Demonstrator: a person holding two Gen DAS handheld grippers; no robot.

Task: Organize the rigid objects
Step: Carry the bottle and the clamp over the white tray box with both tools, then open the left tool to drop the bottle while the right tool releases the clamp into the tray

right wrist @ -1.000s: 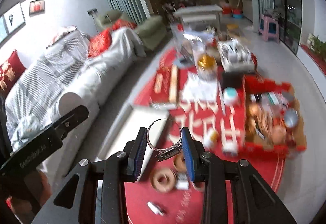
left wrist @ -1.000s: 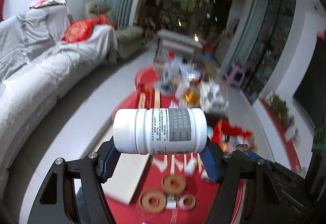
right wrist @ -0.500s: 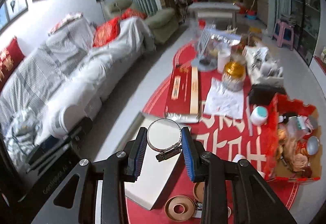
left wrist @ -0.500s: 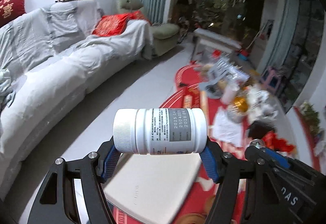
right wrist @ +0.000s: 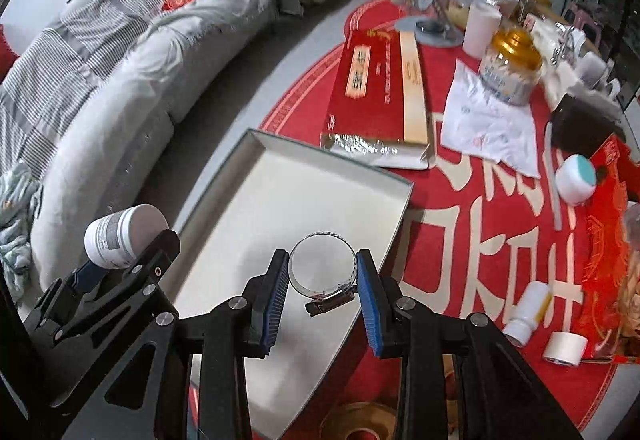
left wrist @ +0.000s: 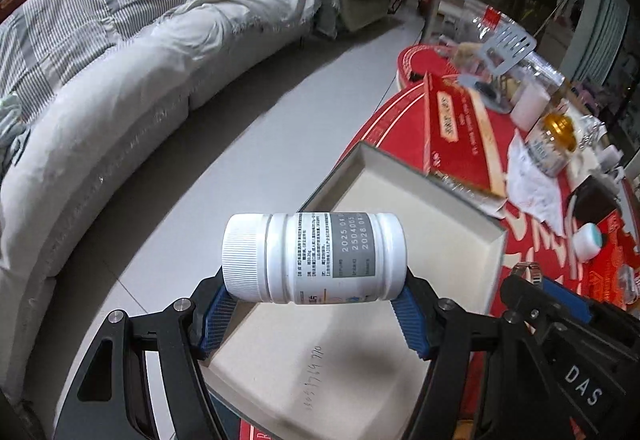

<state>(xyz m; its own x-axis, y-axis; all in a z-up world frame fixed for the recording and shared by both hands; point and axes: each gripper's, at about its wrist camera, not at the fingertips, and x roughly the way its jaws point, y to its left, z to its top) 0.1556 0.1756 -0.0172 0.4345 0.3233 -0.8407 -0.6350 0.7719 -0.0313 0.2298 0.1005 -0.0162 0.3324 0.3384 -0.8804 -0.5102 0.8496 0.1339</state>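
Note:
My left gripper (left wrist: 314, 304) is shut on a white pill bottle (left wrist: 316, 256), held sideways with its ribbed cap to the left. It hangs above a shallow white box lid (left wrist: 424, 199) lying on the red mat. My right gripper (right wrist: 322, 282) is shut on a metal hose clamp (right wrist: 325, 272), its screw housing at the bottom, over the same box lid (right wrist: 280, 179). In the right wrist view the left gripper with the pill bottle (right wrist: 120, 236) shows at the left, over the lid's left rim. In the left wrist view the right gripper's body shows at the lower right.
A grey covered sofa (left wrist: 120, 79) runs along the left. On the red mat (right wrist: 480, 240) lie a red flat box (right wrist: 376, 87), a gold-lidded jar (right wrist: 510, 63), white paper (right wrist: 488, 123), a small white pot (right wrist: 576, 179), a small white bottle (right wrist: 526, 314), a tape roll (right wrist: 566, 348) and a red carton (right wrist: 612, 240).
Both grippers have come down and tilted toward the white box lid, which now fills the view beneath them. The pill bottle and the hose clamp stay gripped as before.

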